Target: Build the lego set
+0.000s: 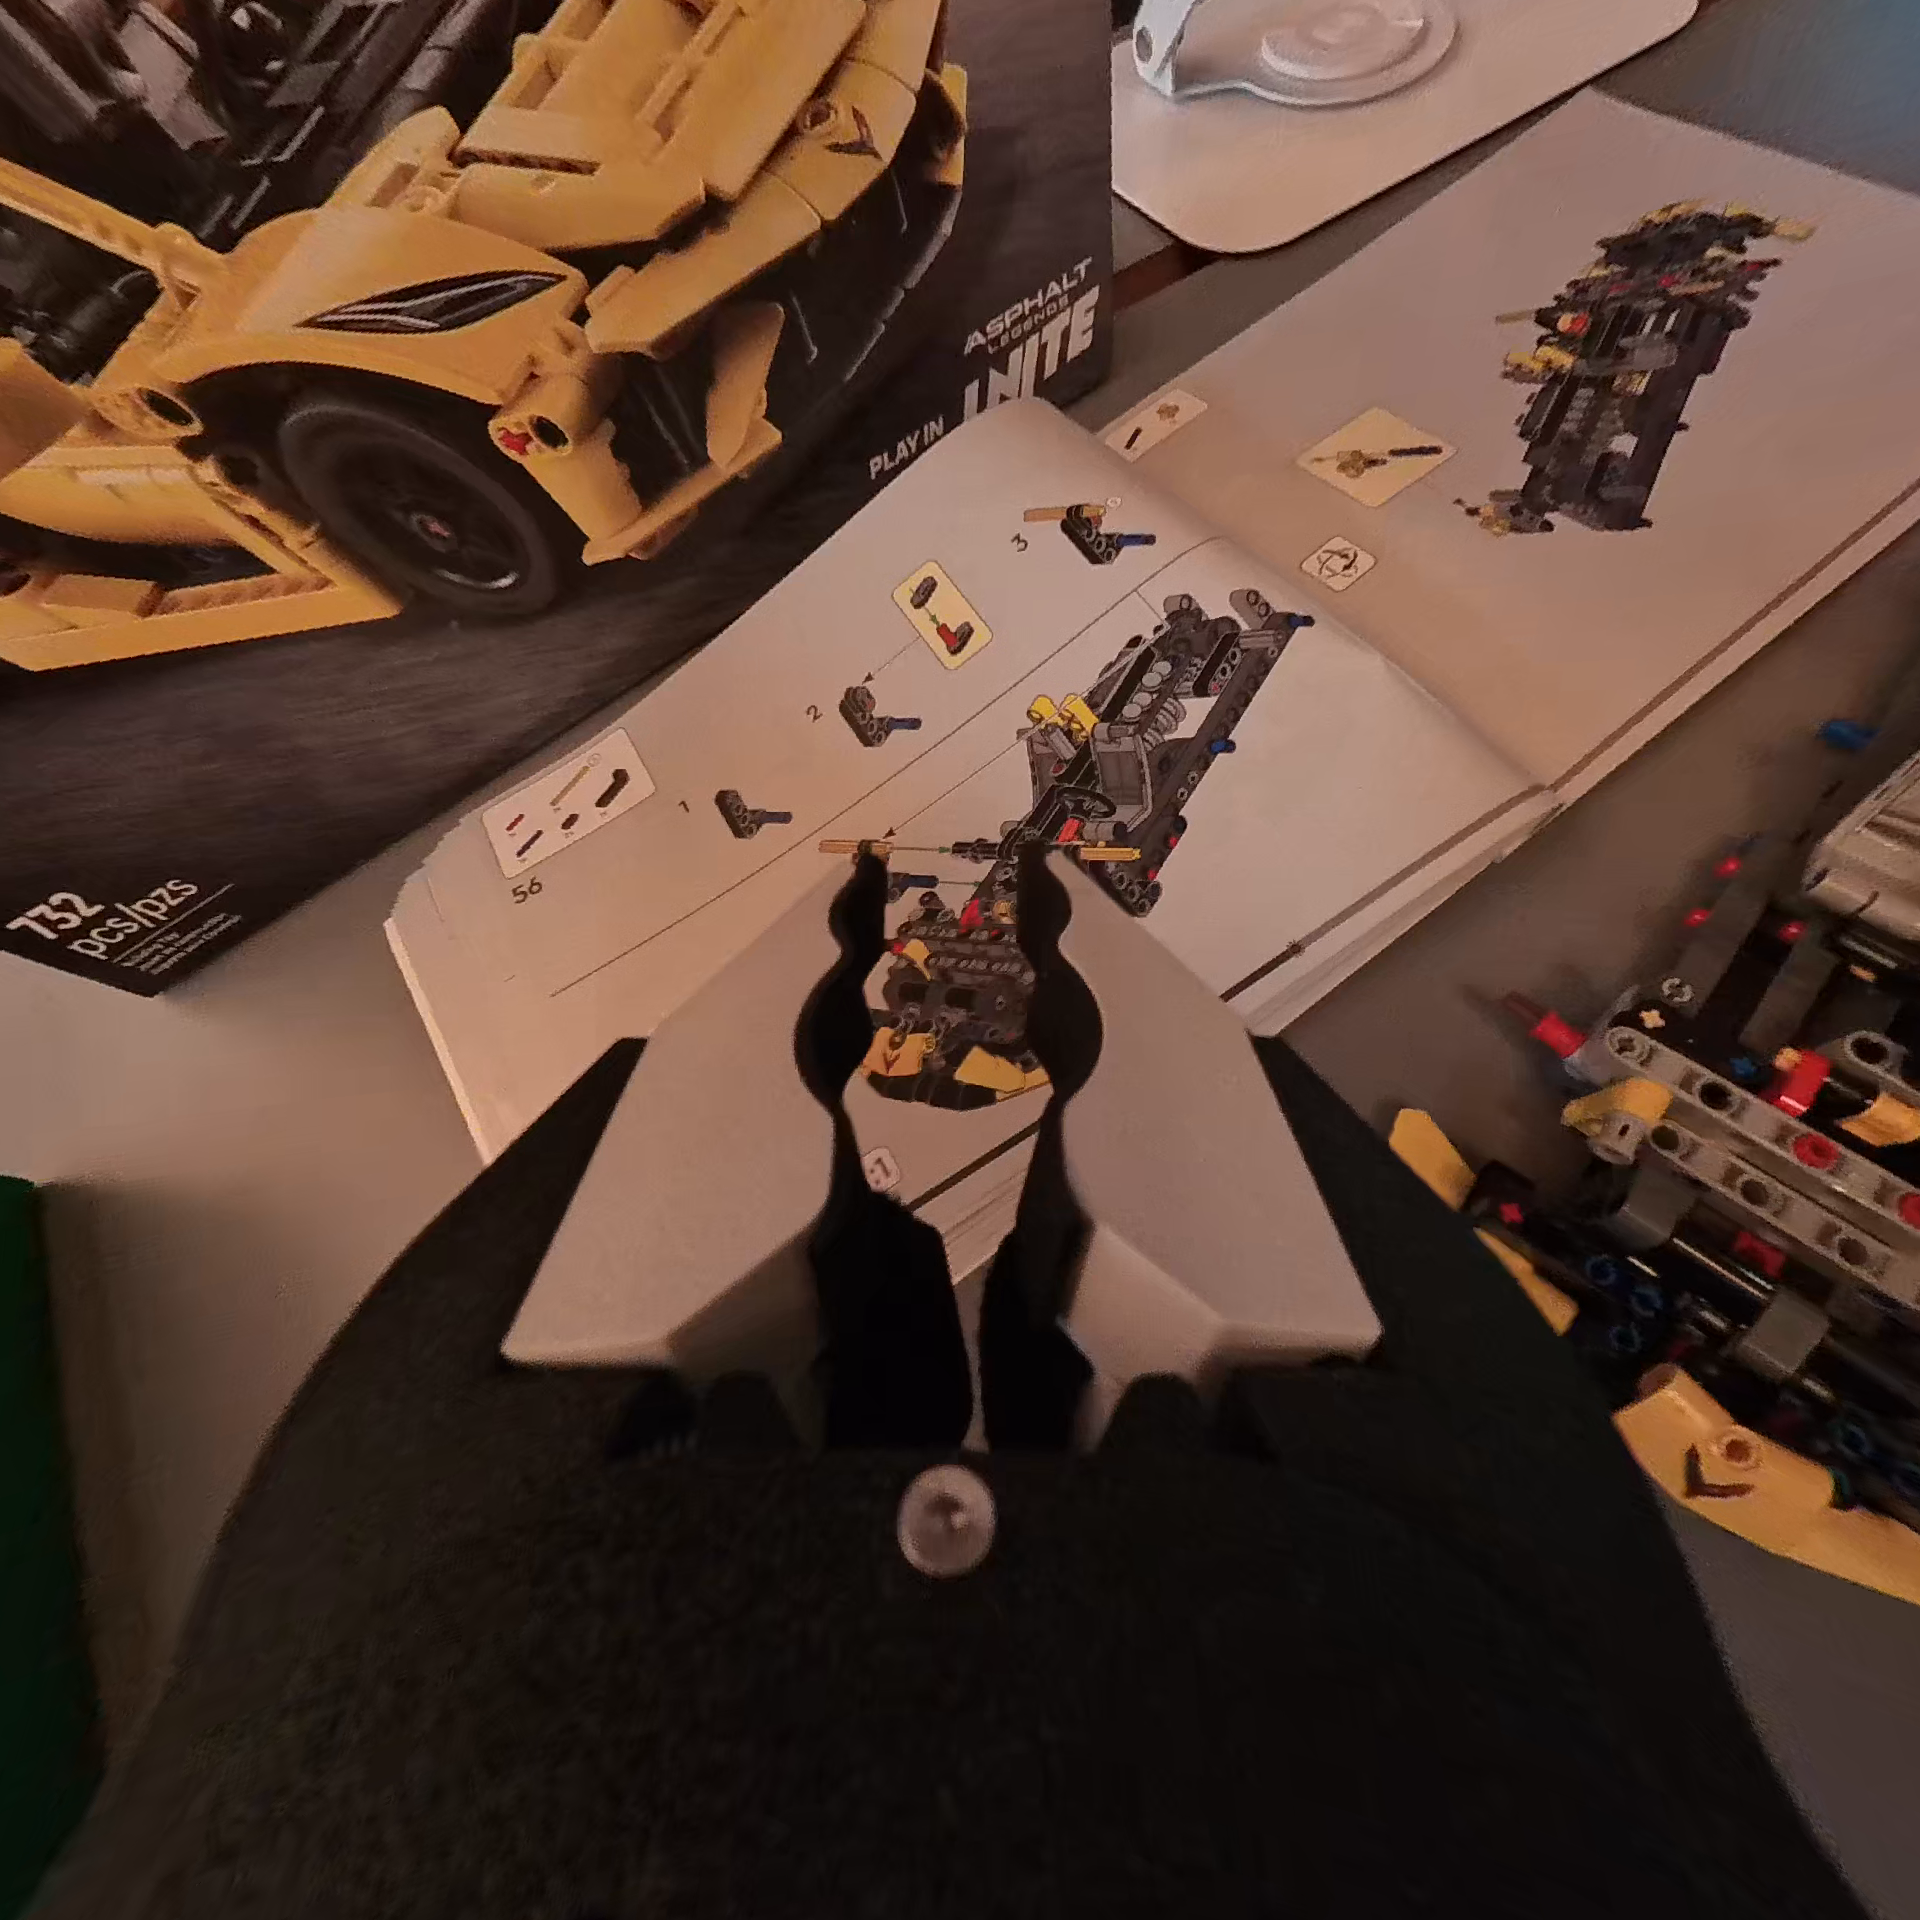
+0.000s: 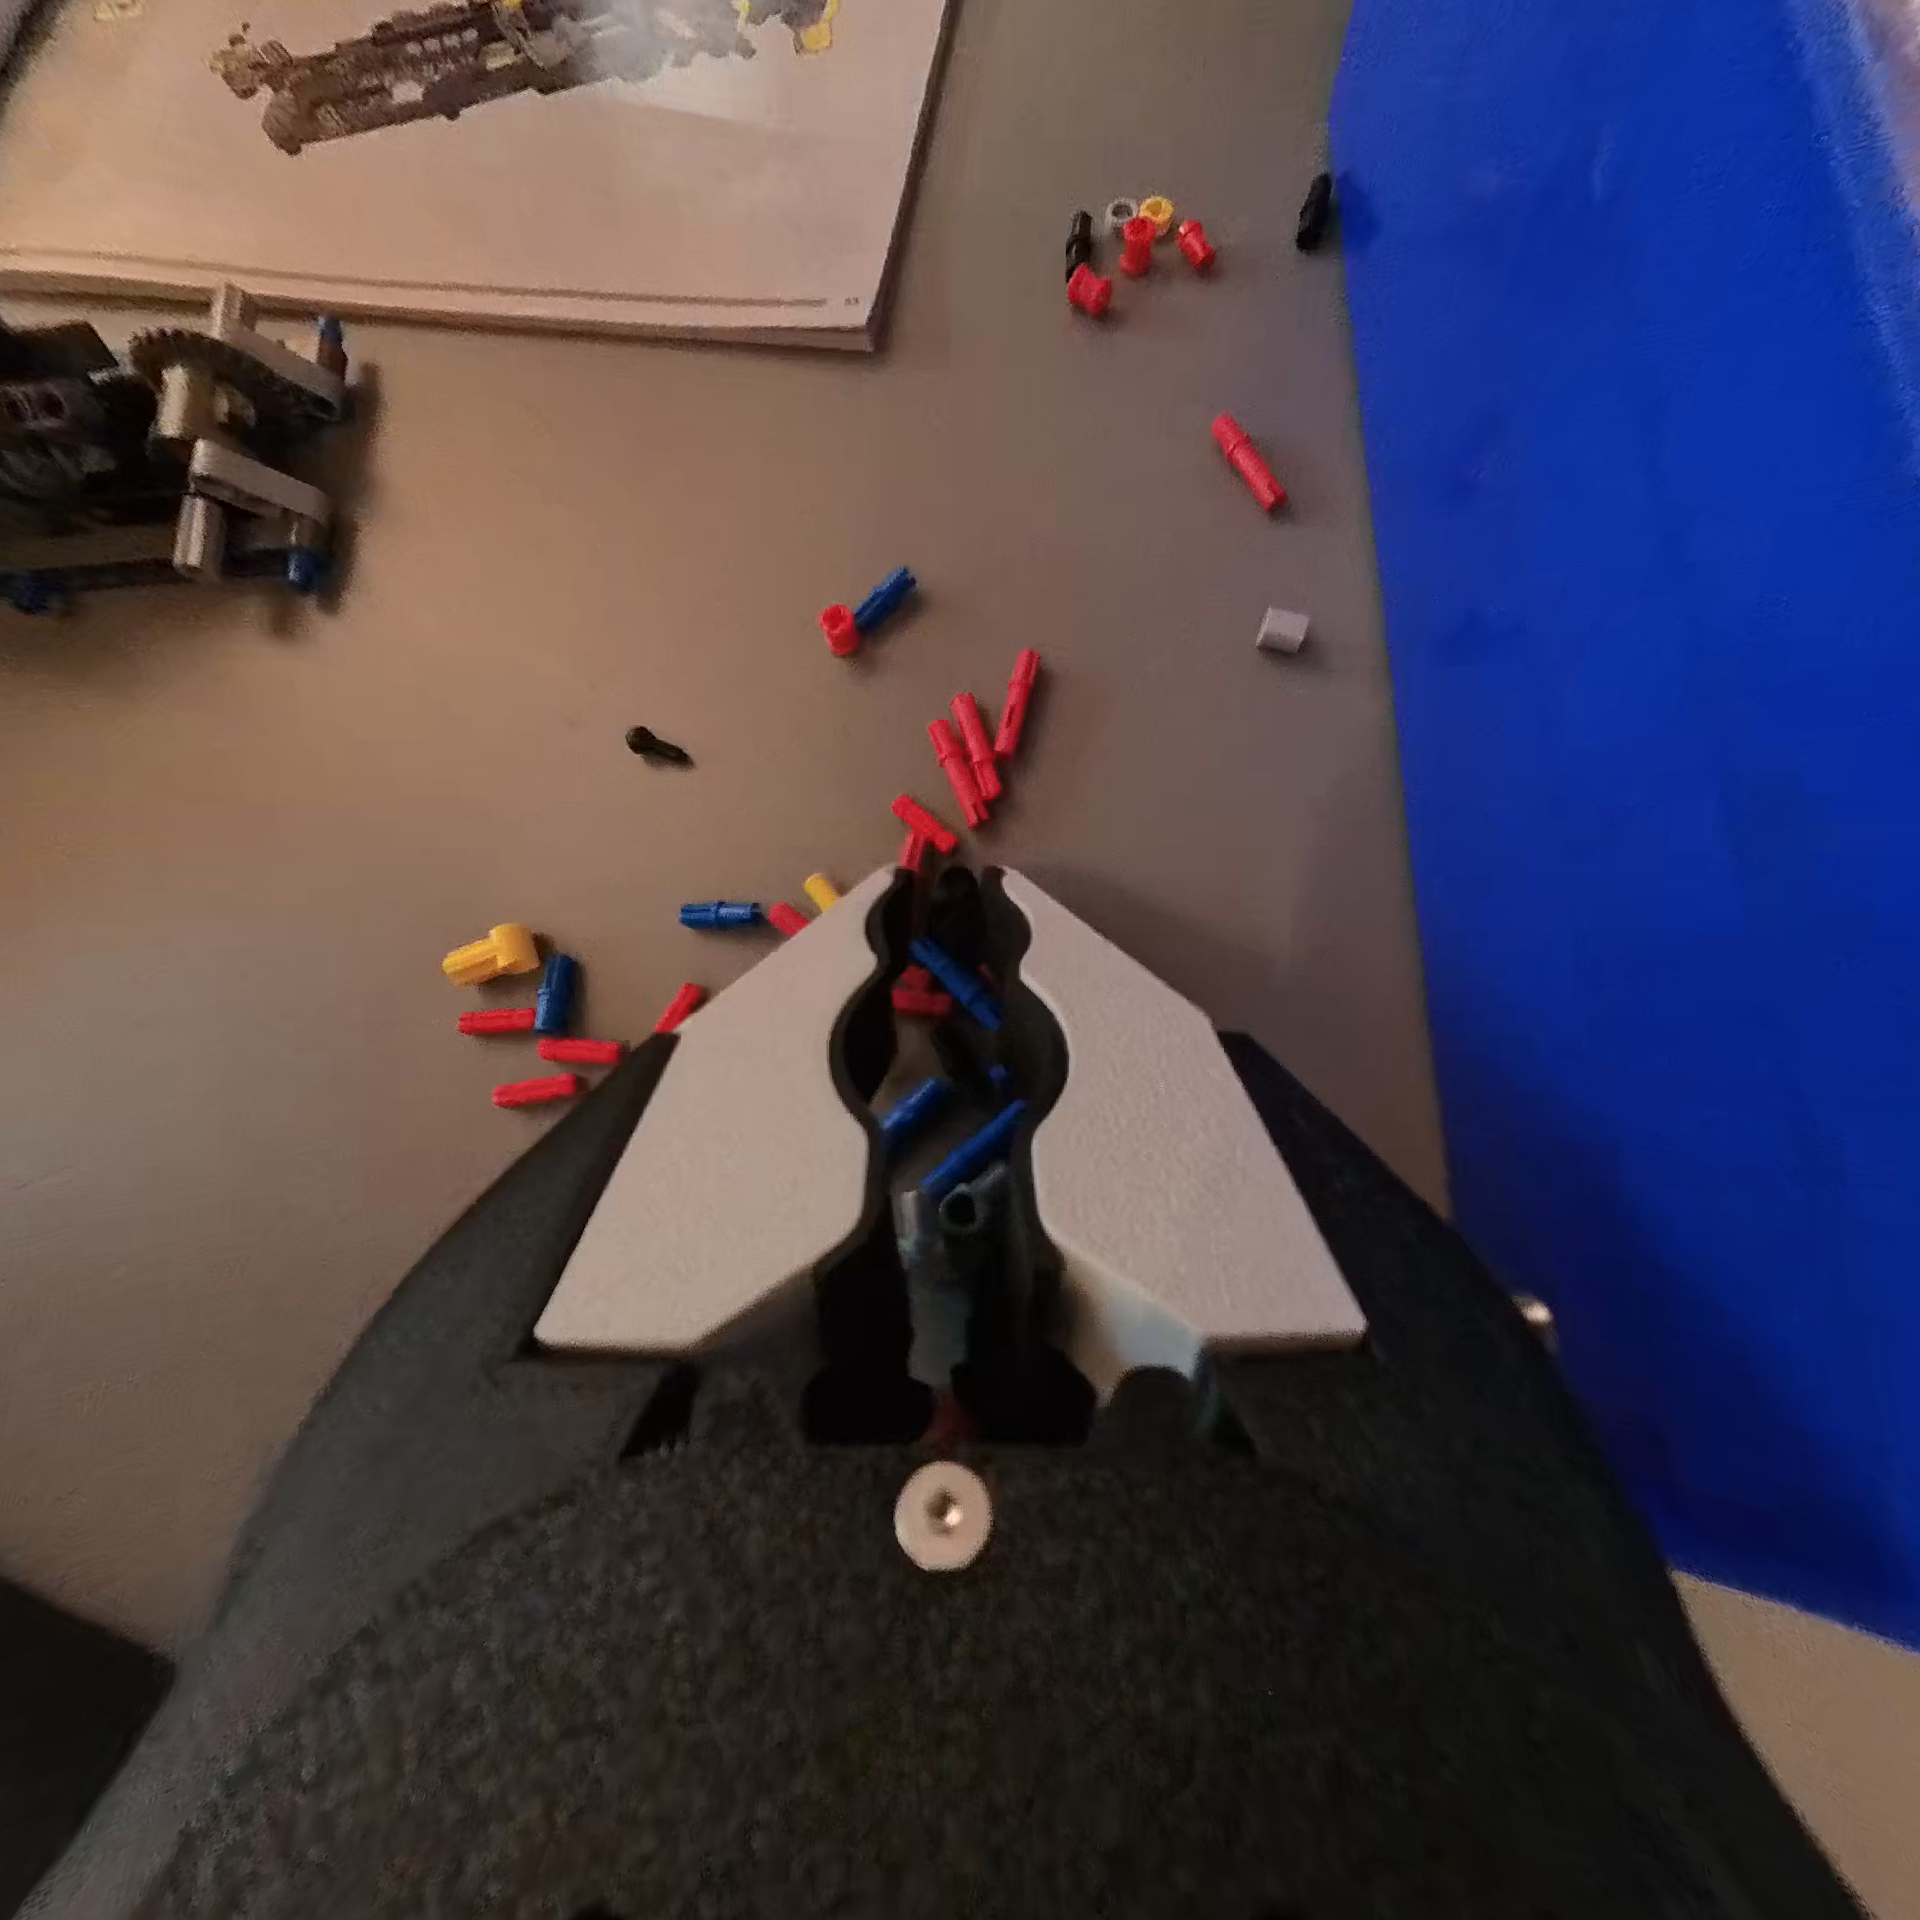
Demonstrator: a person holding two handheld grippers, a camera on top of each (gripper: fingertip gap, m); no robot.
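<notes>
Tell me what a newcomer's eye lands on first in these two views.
In the left wrist view, the set's box with its big yellow car picture fills the upper left, and the open instruction booklet lies just below and right of it, under the left gripper. In the right wrist view, red, blue and yellow pins lie scattered over the table around the right gripper, with a bright blue surface along the right side.

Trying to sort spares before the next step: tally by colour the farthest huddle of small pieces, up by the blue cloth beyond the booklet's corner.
Red pieces: 3
Black pieces: 2, one lying apart at the edge of the blue cloth
Grey piece: 1
Yellow piece: 1
Total: 7
</notes>
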